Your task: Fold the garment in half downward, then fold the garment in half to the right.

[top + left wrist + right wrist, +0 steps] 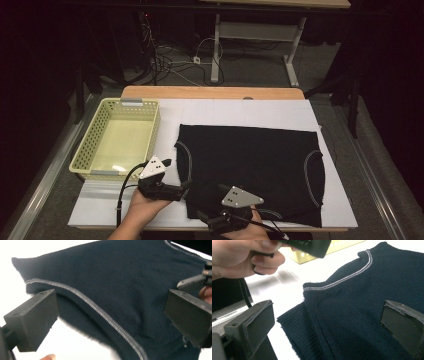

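— Starting nearest us, what do we make of the two hands?

— We see both forearms come up from the near edge of the table (330,125). Our left hand (142,205) lies palm up under the left gripper (186,187), whose jaws point sideways toward the black garment (252,165). Our right hand (245,230) holds the right gripper (202,216) at the garment's near hem, its grey plate tilted upward.

— And how do the jaws stand?

— In the left gripper view we find the left gripper's (110,315) jaws spread wide, with nothing between them but open air above the cloth. The right gripper's (327,327) jaws are equally wide apart in its own view, and they grip nothing either.

— Where does the garment lie relative to them?

— We see it flat on the white table cover, with its near left corner just beside the left gripper's tips. In the left gripper view the garment (120,287) sits under and beyond the jaws, a grey-stitched seam running slantwise between them. In the right gripper view the garment (367,302) spreads below the jaws, its ribbed edge between them, and the left hand (242,257) shows beyond that edge.

— And farther off?

— Left of the garment and beyond the left gripper stands the yellow basket (85,150), close to the cloth but not touching it. Behind the garment we see the table's wooden far edge.
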Tool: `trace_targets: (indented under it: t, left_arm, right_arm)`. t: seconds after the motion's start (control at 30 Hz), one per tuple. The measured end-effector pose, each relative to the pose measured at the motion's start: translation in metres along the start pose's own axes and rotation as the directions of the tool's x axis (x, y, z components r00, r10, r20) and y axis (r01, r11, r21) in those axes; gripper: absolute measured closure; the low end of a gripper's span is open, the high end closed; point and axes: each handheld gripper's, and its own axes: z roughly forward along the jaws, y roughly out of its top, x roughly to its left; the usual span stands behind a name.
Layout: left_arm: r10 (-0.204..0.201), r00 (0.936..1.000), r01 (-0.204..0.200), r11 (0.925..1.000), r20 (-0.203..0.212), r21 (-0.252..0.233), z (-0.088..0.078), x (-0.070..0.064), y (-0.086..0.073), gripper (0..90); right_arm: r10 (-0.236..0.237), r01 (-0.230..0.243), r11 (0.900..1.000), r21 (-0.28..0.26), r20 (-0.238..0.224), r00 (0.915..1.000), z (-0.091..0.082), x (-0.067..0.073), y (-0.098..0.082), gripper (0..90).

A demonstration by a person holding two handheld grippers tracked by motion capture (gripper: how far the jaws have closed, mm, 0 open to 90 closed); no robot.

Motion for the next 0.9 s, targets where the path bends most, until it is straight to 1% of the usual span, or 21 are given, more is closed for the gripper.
trace_targets:
  t: [0.07, 0.17, 0.33, 0.5, 0.6, 0.67, 0.8, 0.9]
  left_arm:
    - [-0.002, 1.0000, 0.002, 1.0000, 0.005, -0.001, 0.005, -0.001, 0.004, 0.0]
    - [0.008, 0.9998, -0.008, 1.0000, -0.015, -0.004, 0.012, -0.002, 0.010, 0.0]
    - [0.003, 0.9999, -0.003, 1.0000, -0.016, 0.004, 0.025, -0.001, 0.023, 0.0]
    - [-0.001, 0.9990, 0.002, 0.9995, -0.045, 0.031, 0.038, 0.005, 0.036, 0.0]
    - [-0.020, 0.9988, 0.022, 0.9991, -0.044, 0.037, 0.046, 0.010, 0.042, 0.0]
    - [-0.014, 0.9984, 0.016, 0.9989, -0.055, 0.045, 0.050, 0.012, 0.046, 0.0]
    - [-0.026, 0.9976, 0.028, 0.9985, -0.064, 0.046, 0.057, 0.018, 0.053, 0.0]
    - [-0.028, 0.9969, 0.032, 0.9981, -0.073, 0.053, 0.061, 0.024, 0.058, 0.0]
  right_arm:
    - [0.000, 0.000, 1.000, -0.001, 0.001, 1.0000, -0.001, -0.001, -0.001, 0.4]
    - [-0.003, 0.003, 1.000, 0.002, 0.004, 1.0000, -0.003, -0.002, -0.001, 0.4]
    - [0.002, -0.002, 1.000, -0.003, 0.009, 1.0000, -0.005, -0.003, -0.002, 0.4]
    - [0.008, -0.008, 1.000, -0.006, 0.011, 0.9999, -0.007, -0.007, -0.002, 0.4]
    - [0.011, -0.010, 1.000, -0.011, 0.011, 0.9999, -0.009, -0.009, -0.003, 0.4]
    - [0.013, -0.013, 1.000, -0.013, 0.012, 0.9998, -0.010, -0.009, -0.003, 0.4]
    - [0.011, -0.011, 1.000, -0.011, 0.009, 0.9999, -0.010, -0.010, -0.003, 0.4]
    - [0.015, -0.015, 1.000, -0.013, -0.003, 0.9999, -0.010, -0.011, -0.002, 0.4]
